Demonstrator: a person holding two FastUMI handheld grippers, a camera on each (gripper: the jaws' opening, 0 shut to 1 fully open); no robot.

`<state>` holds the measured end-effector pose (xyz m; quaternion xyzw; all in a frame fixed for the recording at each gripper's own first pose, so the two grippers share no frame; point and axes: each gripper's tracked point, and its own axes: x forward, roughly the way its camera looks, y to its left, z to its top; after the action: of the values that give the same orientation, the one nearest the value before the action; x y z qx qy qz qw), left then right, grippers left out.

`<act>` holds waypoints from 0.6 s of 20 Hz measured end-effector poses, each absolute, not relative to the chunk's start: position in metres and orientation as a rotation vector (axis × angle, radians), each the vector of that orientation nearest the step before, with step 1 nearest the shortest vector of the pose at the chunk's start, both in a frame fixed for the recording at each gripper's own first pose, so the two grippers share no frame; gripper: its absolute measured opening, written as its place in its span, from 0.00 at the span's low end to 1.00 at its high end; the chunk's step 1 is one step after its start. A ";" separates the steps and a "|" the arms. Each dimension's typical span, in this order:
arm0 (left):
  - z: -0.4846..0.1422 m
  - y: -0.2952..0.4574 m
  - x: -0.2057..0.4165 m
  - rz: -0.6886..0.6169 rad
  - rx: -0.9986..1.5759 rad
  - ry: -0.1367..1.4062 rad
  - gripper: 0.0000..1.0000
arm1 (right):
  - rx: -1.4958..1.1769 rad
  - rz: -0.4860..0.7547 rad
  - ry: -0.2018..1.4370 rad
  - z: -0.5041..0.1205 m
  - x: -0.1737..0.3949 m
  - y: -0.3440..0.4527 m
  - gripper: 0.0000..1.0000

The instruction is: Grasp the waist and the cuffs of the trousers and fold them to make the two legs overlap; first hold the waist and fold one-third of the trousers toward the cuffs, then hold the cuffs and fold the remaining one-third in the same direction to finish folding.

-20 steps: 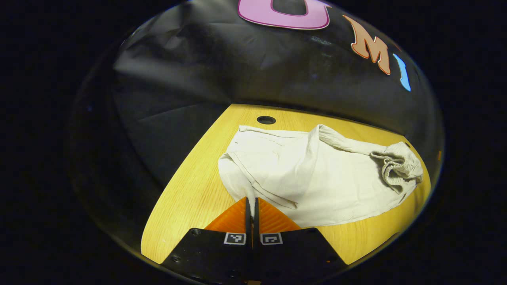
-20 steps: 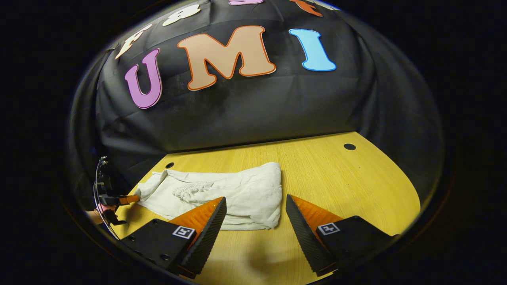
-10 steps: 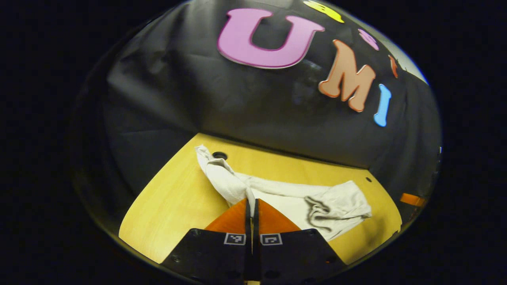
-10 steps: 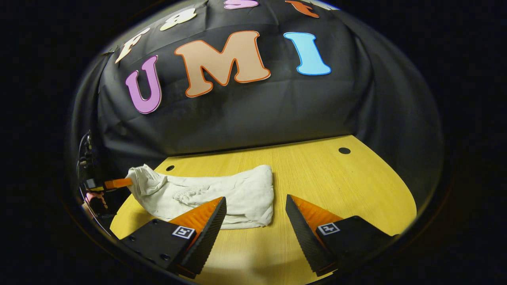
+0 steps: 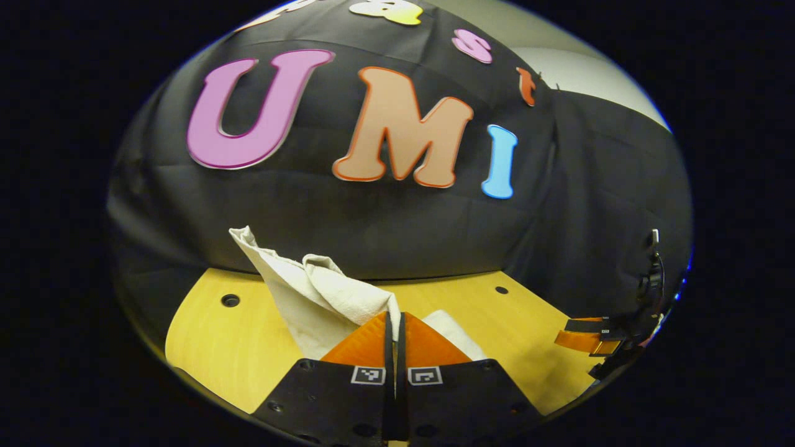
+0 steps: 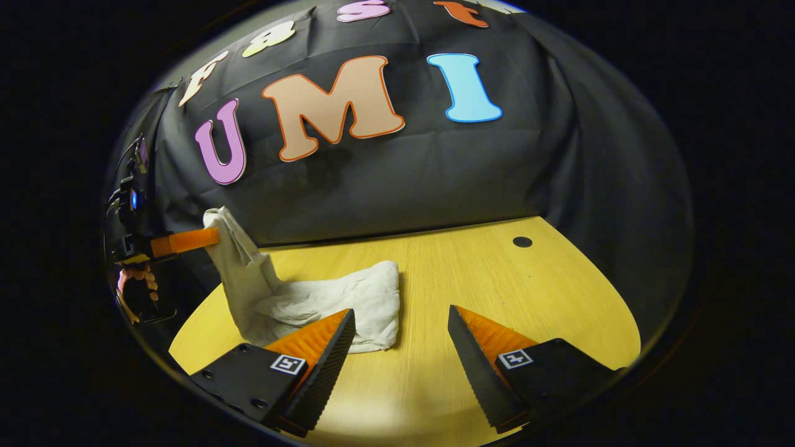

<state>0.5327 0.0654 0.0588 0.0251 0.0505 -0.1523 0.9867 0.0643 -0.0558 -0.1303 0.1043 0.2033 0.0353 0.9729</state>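
Cream trousers [image 5: 310, 292] rise from the wooden table [image 5: 211, 335] in the left gripper view. My left gripper [image 5: 394, 313] is shut on their cuff end and holds it up in the air. In the right gripper view the left gripper [image 6: 211, 237] pinches the raised end at the far left, while the rest of the trousers [image 6: 323, 304] lies bunched on the table [image 6: 497, 279]. My right gripper [image 6: 400, 310] hangs open above the table, just right of the cloth, holding nothing. It shows again as the right gripper [image 5: 581, 335] at the left gripper view's right edge.
The black cloth wall closes off the back of the table. Small round holes [image 6: 522, 241] [image 5: 230, 300] sit near the table's far corners. A hand [image 6: 133, 279] holds the left gripper at the table's left end. Bare wood lies to the right of the trousers.
My left gripper has lifted the cuff end off the table and swung up and rightward, pulling the trousers into a shorter, bunched shape. The right gripper has stayed open and barely moved.
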 end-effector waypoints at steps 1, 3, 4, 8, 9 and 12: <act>0.053 0.046 0.537 -0.332 0.050 0.111 0.00 | 0.209 0.068 0.410 -0.130 0.062 -0.062 0.92; 0.034 0.010 0.548 -0.373 0.039 0.137 0.00 | 0.201 0.065 0.409 -0.130 0.059 -0.073 0.96; 0.019 -0.002 0.554 -0.375 0.034 0.159 0.00 | 0.194 0.065 0.410 -0.132 0.057 -0.078 0.92; -0.056 -0.047 0.572 -0.373 -0.010 0.251 0.00 | 0.175 0.080 0.423 -0.135 0.049 -0.087 0.96; -0.071 -0.057 0.563 -0.394 -0.023 0.298 0.26 | 0.168 0.086 0.427 -0.137 0.047 -0.089 0.96; -0.109 -0.059 0.556 -0.362 -0.017 0.392 0.84 | 0.151 0.108 0.435 -0.138 0.040 -0.086 0.96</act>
<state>0.5557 -0.0589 -0.1089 -0.0084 0.1936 -0.1791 0.9646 0.0404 -0.0857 -0.1383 0.0748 0.2152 0.0534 0.9722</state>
